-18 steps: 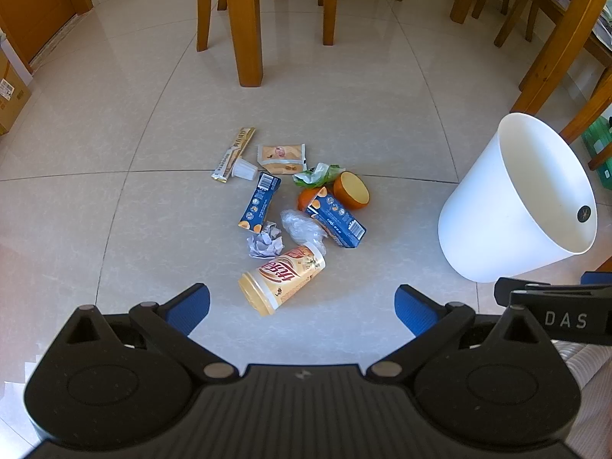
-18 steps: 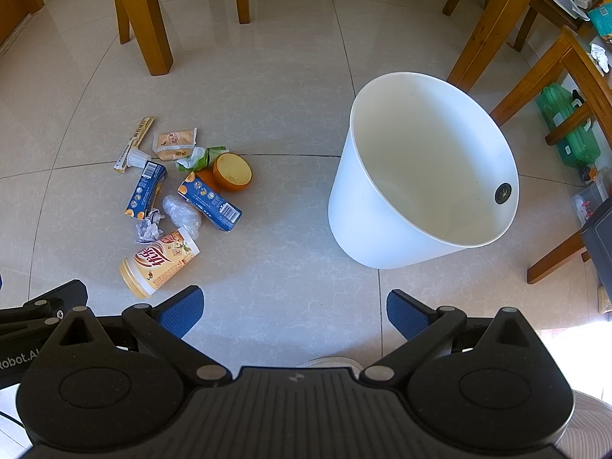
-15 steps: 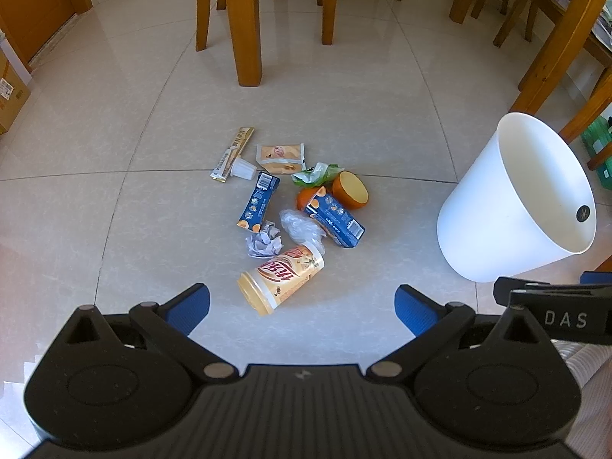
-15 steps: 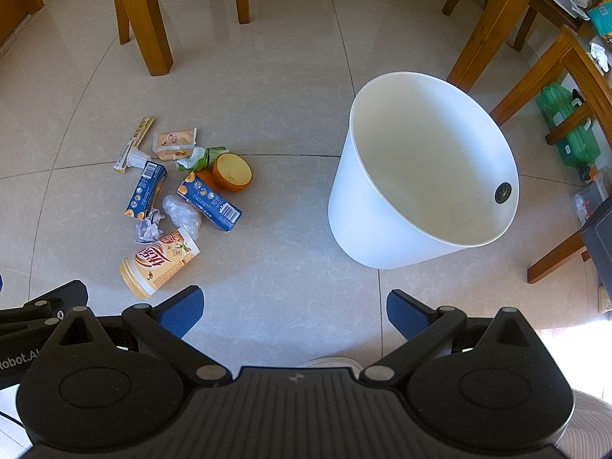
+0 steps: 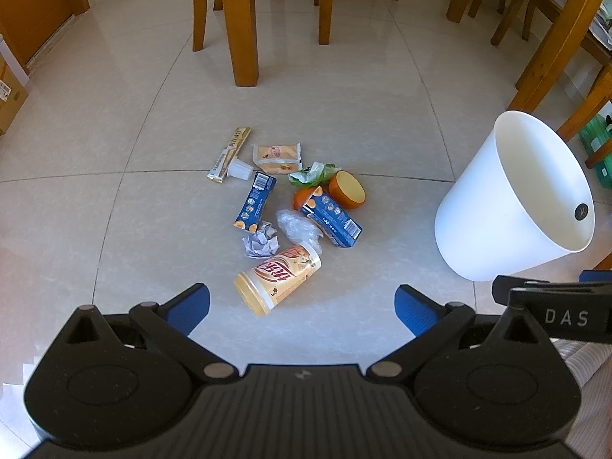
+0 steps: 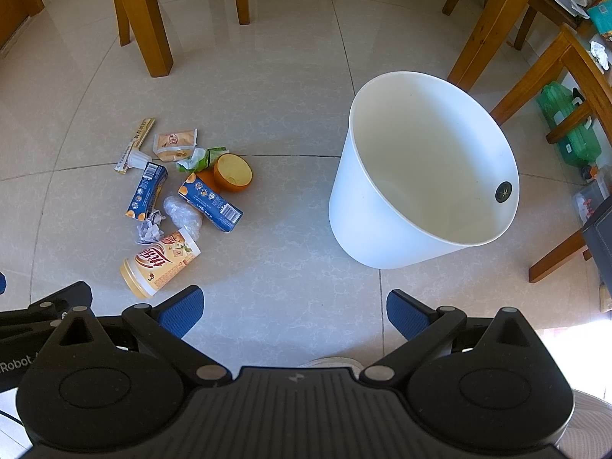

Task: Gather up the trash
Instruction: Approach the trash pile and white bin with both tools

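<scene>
Change since earlier frame: nothing has visibly moved; both tools hang over the floor in the same places and the litter lies as it did.
Left tool (image 5: 302, 302): released, blue fingers spread wide, nothing between them, pointing steeply down above the floor.
Right tool (image 6: 294, 304): released as well, fingers wide apart and empty, hanging just in front of the bin.
Trash pile: a loose cluster on the pale tiled floor (image 5: 114, 229), to the left of the bin and well apart from it.
Nearest piece: a cream drink cup (image 5: 277, 281) lying on its side, closest to the left tool.
Around it: a crumpled paper ball (image 5: 260, 244), a clear plastic wad (image 5: 297, 226), two blue cartons (image 5: 255, 201) and (image 5: 332, 220), and an orange cup (image 5: 347, 191) on its side.
Farther back: a green wrapper (image 5: 311, 173), a tan snack packet (image 5: 277, 157), a small white cup (image 5: 239, 170) and a gold stick wrapper (image 5: 229, 153).
Bin: a white bin (image 6: 367, 206) standing upright on the floor, with no trash visible inside.
Background: wooden chair legs (image 5: 241, 26).
</scene>
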A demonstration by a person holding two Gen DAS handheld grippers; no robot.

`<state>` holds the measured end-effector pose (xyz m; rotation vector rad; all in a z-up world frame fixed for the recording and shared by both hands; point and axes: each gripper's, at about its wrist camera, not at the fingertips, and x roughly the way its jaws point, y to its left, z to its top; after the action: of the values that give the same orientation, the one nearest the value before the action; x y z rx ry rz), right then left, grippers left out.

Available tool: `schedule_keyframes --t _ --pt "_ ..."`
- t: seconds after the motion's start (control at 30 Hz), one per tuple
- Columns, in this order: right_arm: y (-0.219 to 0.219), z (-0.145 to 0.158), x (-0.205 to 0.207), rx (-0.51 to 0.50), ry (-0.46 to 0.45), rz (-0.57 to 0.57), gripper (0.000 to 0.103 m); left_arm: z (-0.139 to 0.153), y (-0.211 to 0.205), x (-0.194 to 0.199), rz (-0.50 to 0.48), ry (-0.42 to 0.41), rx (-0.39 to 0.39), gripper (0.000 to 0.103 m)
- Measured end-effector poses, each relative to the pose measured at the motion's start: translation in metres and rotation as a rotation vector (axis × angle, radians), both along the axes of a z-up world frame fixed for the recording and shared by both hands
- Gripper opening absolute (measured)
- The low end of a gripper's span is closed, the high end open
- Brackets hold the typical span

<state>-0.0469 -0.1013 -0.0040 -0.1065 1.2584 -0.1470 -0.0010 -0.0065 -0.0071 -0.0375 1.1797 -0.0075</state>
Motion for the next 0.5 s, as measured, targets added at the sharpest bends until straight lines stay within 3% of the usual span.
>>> schedule_keyframes --t 0.5 --pt "-0.008 0.01 0.001 0.033 -0.023 0.003 0.103 0.016 -0.005 0.0 -0.013 -0.061 -0.024 0.102"
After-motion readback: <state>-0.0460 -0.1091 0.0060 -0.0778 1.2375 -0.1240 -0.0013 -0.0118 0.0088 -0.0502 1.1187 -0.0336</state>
